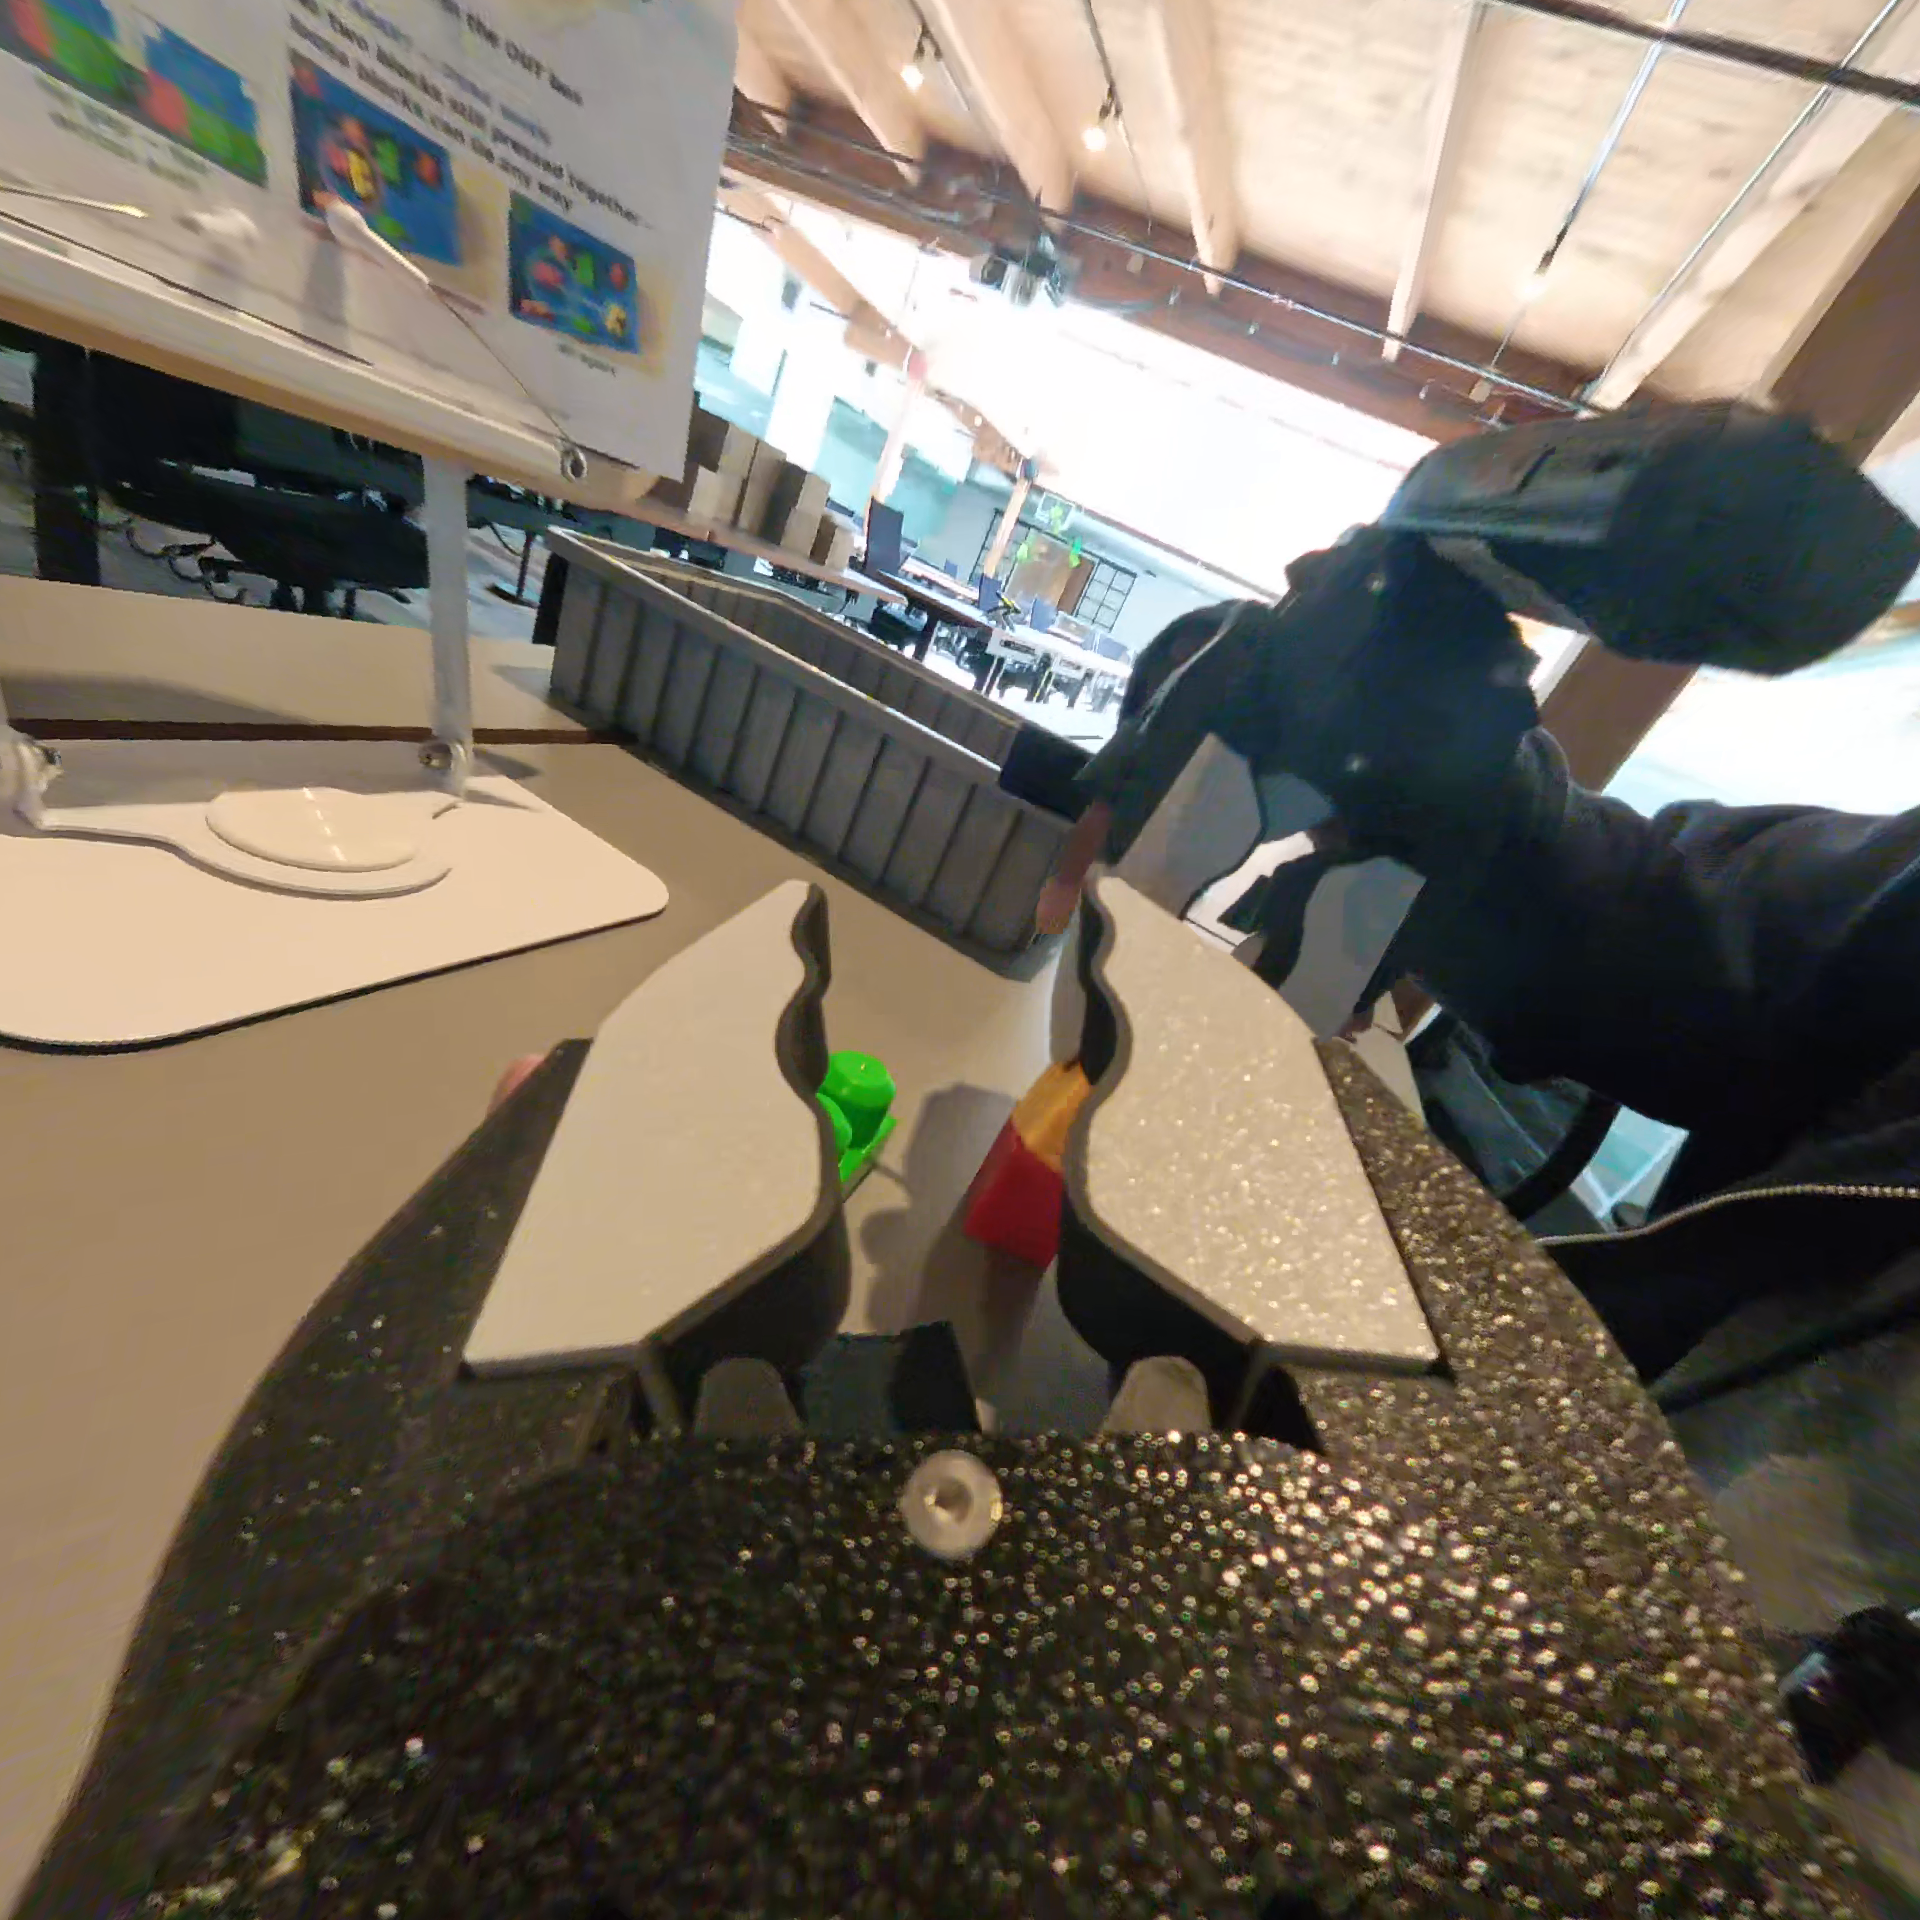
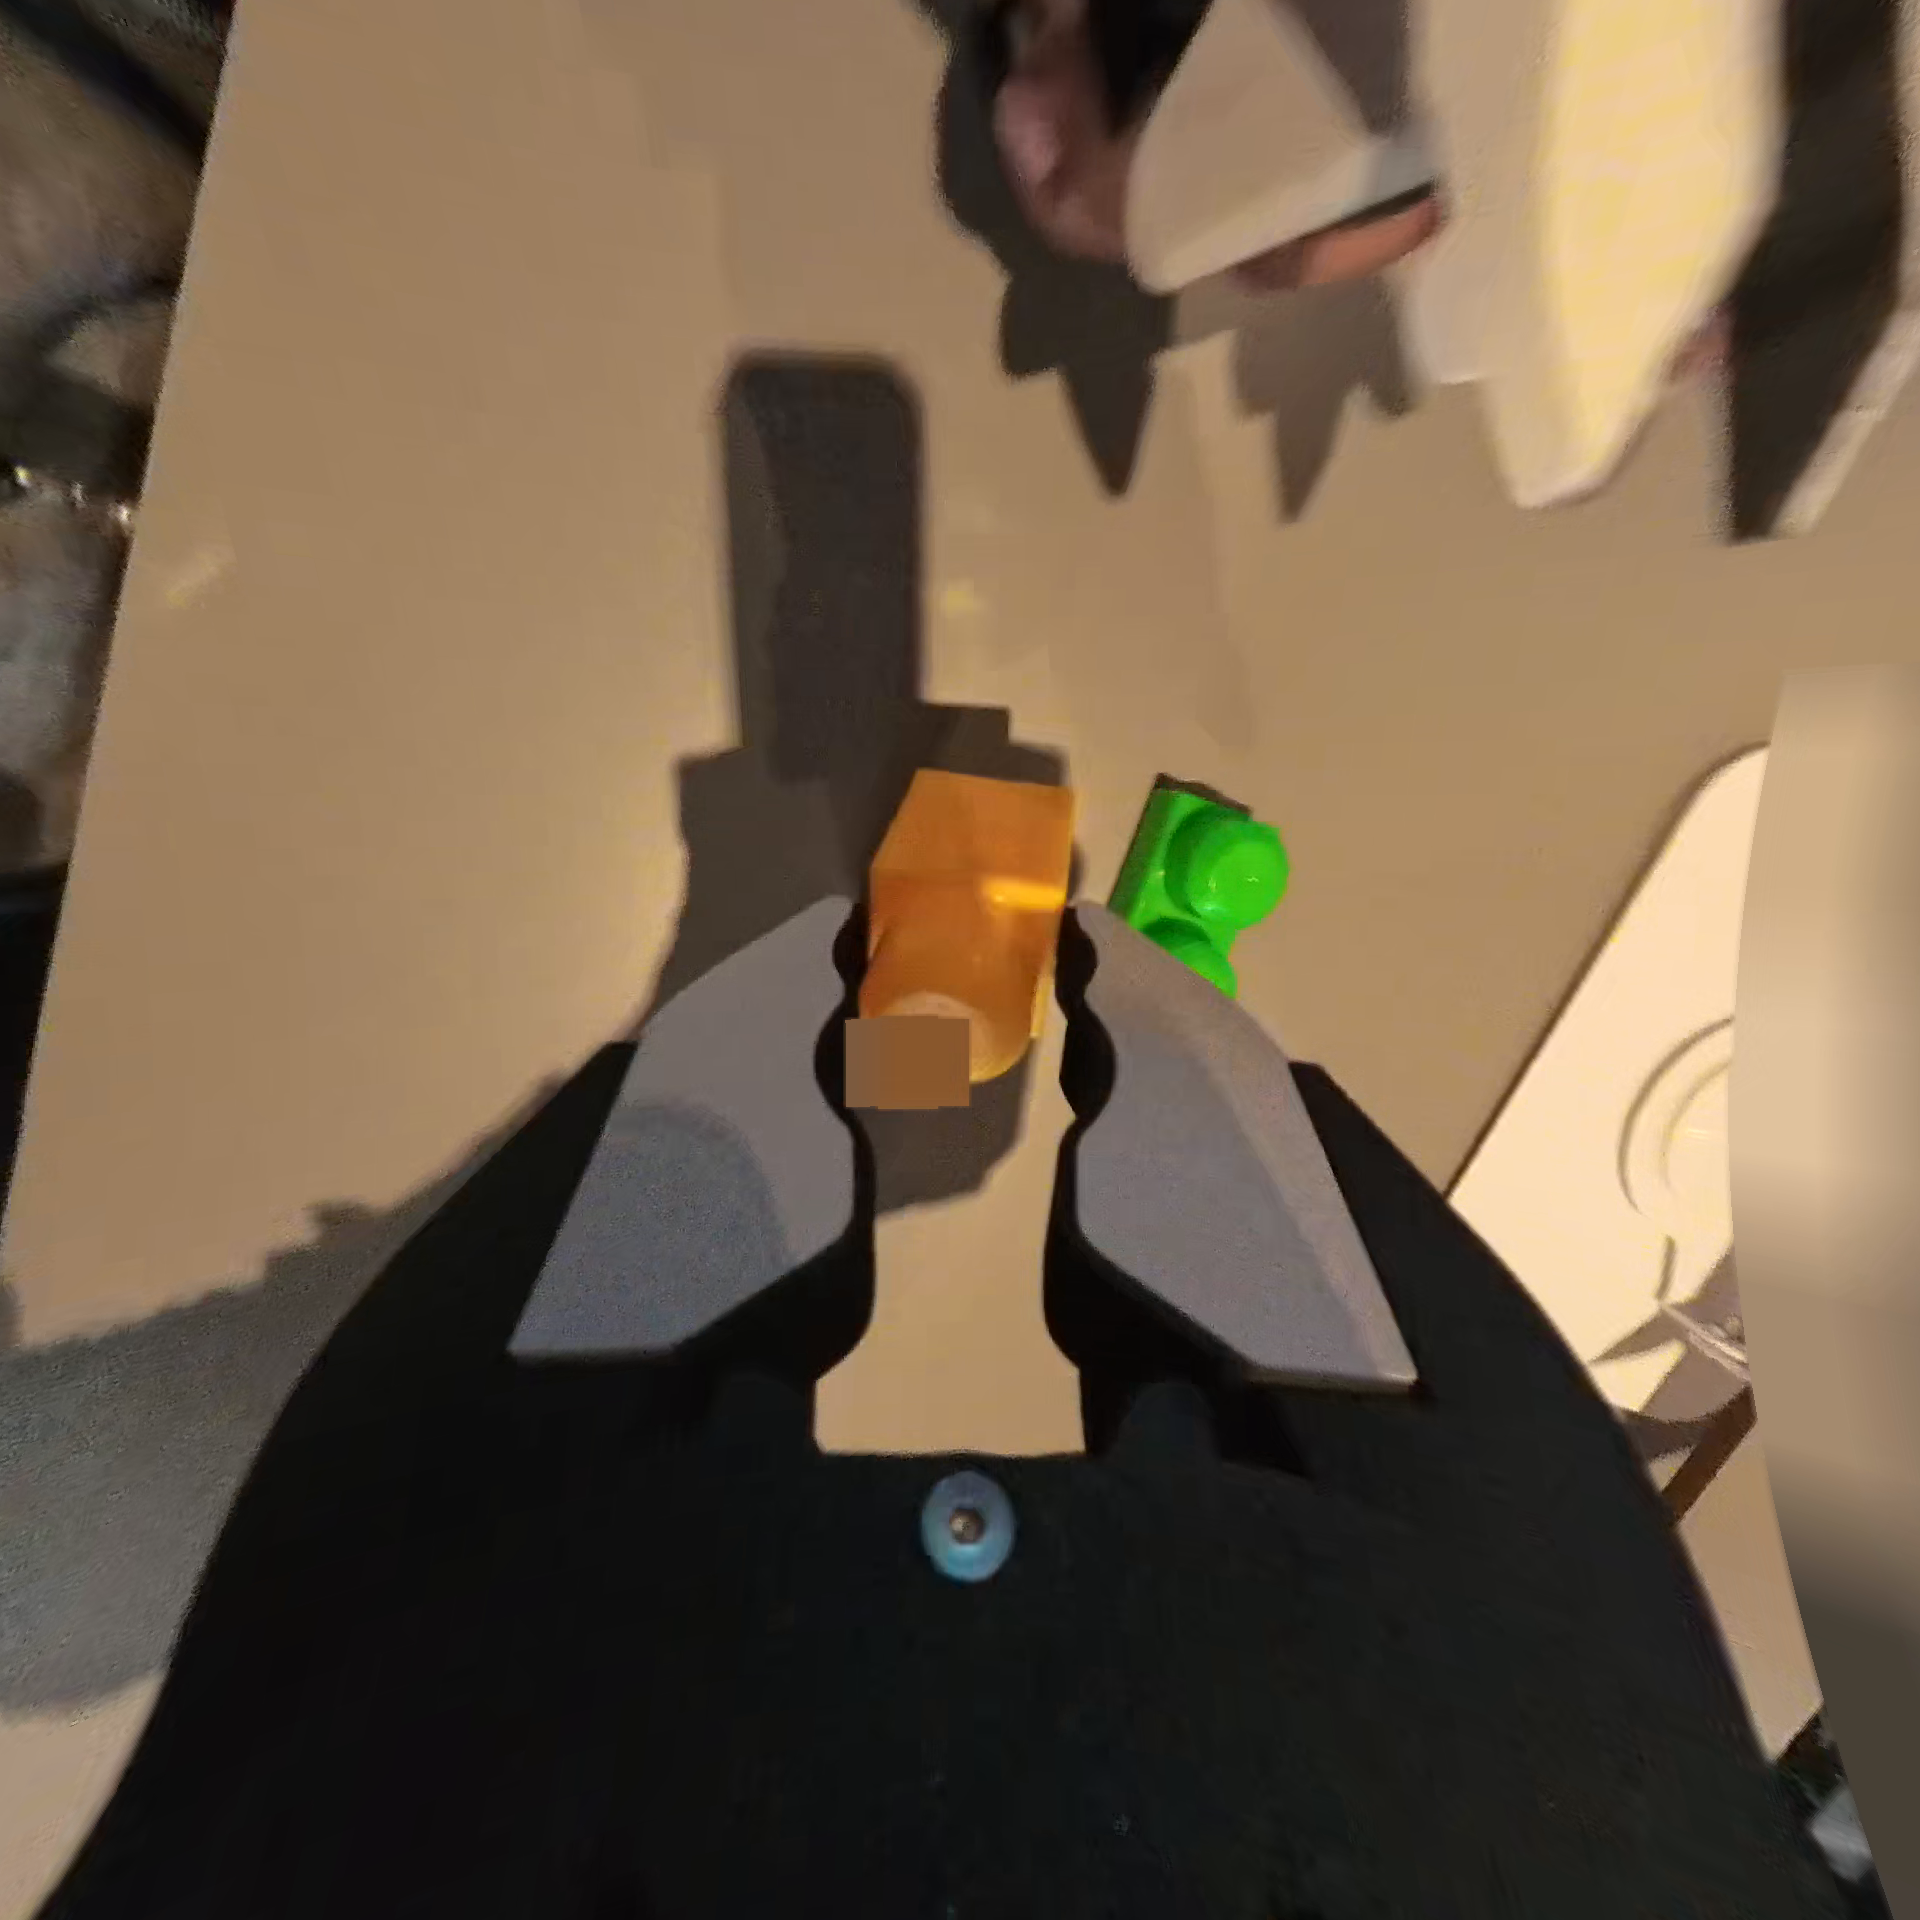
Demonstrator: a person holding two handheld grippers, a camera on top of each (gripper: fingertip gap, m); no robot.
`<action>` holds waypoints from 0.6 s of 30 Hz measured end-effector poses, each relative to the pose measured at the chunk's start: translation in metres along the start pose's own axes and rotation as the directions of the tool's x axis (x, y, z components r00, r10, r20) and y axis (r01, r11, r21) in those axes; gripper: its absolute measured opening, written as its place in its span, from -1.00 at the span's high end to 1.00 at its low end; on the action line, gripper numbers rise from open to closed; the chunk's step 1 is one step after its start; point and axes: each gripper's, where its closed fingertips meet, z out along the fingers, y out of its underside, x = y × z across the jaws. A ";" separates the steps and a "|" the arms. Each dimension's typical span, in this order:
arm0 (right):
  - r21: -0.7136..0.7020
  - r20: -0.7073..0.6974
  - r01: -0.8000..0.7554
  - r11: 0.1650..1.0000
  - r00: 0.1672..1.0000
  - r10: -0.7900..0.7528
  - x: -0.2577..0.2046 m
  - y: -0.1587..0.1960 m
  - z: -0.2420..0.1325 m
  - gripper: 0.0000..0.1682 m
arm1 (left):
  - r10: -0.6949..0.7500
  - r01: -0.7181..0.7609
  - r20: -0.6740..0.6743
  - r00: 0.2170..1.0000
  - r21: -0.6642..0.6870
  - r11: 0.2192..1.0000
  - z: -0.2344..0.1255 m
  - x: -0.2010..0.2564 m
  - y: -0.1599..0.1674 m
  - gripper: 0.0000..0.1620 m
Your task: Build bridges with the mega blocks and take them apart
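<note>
Left wrist view: left gripper (image 1: 951, 935) w/ grey pads is spread apart, nothing between the fingers, hovering low over the grey-beige tabletop (image 1: 260, 1195). Past the left finger, at 11 o'clock from the gap, lies a bright green plastic mega block (image 1: 857, 1107) w/ round studs, on its side. At 1 o'clock, partly hidden by the right finger, a red plastic block (image 1: 1013, 1190) w/ an orange-yellow plastic block (image 1: 1055, 1107) stacked against it. Grey ribbed plastic bin (image 1: 831, 769) sits farther back at 12, white stand base plate (image 1: 312, 914) at 10.

Right wrist view: right gripper (image 2: 956, 935) looks down; its fingers straddle the orange-yellow block (image 2: 971, 904), jaws close to its sides, but firm contact – can't tell, blurry. Green block (image 2: 1205, 883) lies just beside it at 3 o'clock, apart from the fingers. Left gripper (image 2: 1455, 260) blurred at 1 o'clock
</note>
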 end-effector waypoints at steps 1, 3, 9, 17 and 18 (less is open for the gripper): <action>-0.051 0.041 0.017 0.999 0.999 -0.015 0.000 0.000 0.006 0.58 | 0.011 -0.011 0.010 1.000 -0.003 1.000 -0.001 -0.001 0.000 0.45; -0.132 0.123 0.037 0.991 0.992 -0.021 -0.002 0.001 0.016 0.58 | 0.048 -0.047 0.046 0.998 -0.015 0.999 -0.003 -0.005 0.002 0.45; -0.296 0.284 0.067 0.953 0.959 0.021 -0.011 0.010 0.041 0.58 | 0.069 -0.066 0.084 0.994 -0.036 0.997 -0.006 -0.009 0.007 0.47; -0.321 0.262 0.026 0.947 0.963 0.062 -0.010 0.018 0.057 0.40 | 0.055 -0.049 0.115 0.992 -0.049 0.998 -0.007 -0.017 0.010 0.49; -0.302 0.244 0.011 0.953 0.967 0.066 -0.008 0.018 0.056 0.33 | 0.059 -0.052 0.113 0.992 -0.057 0.997 -0.007 -0.017 0.011 0.49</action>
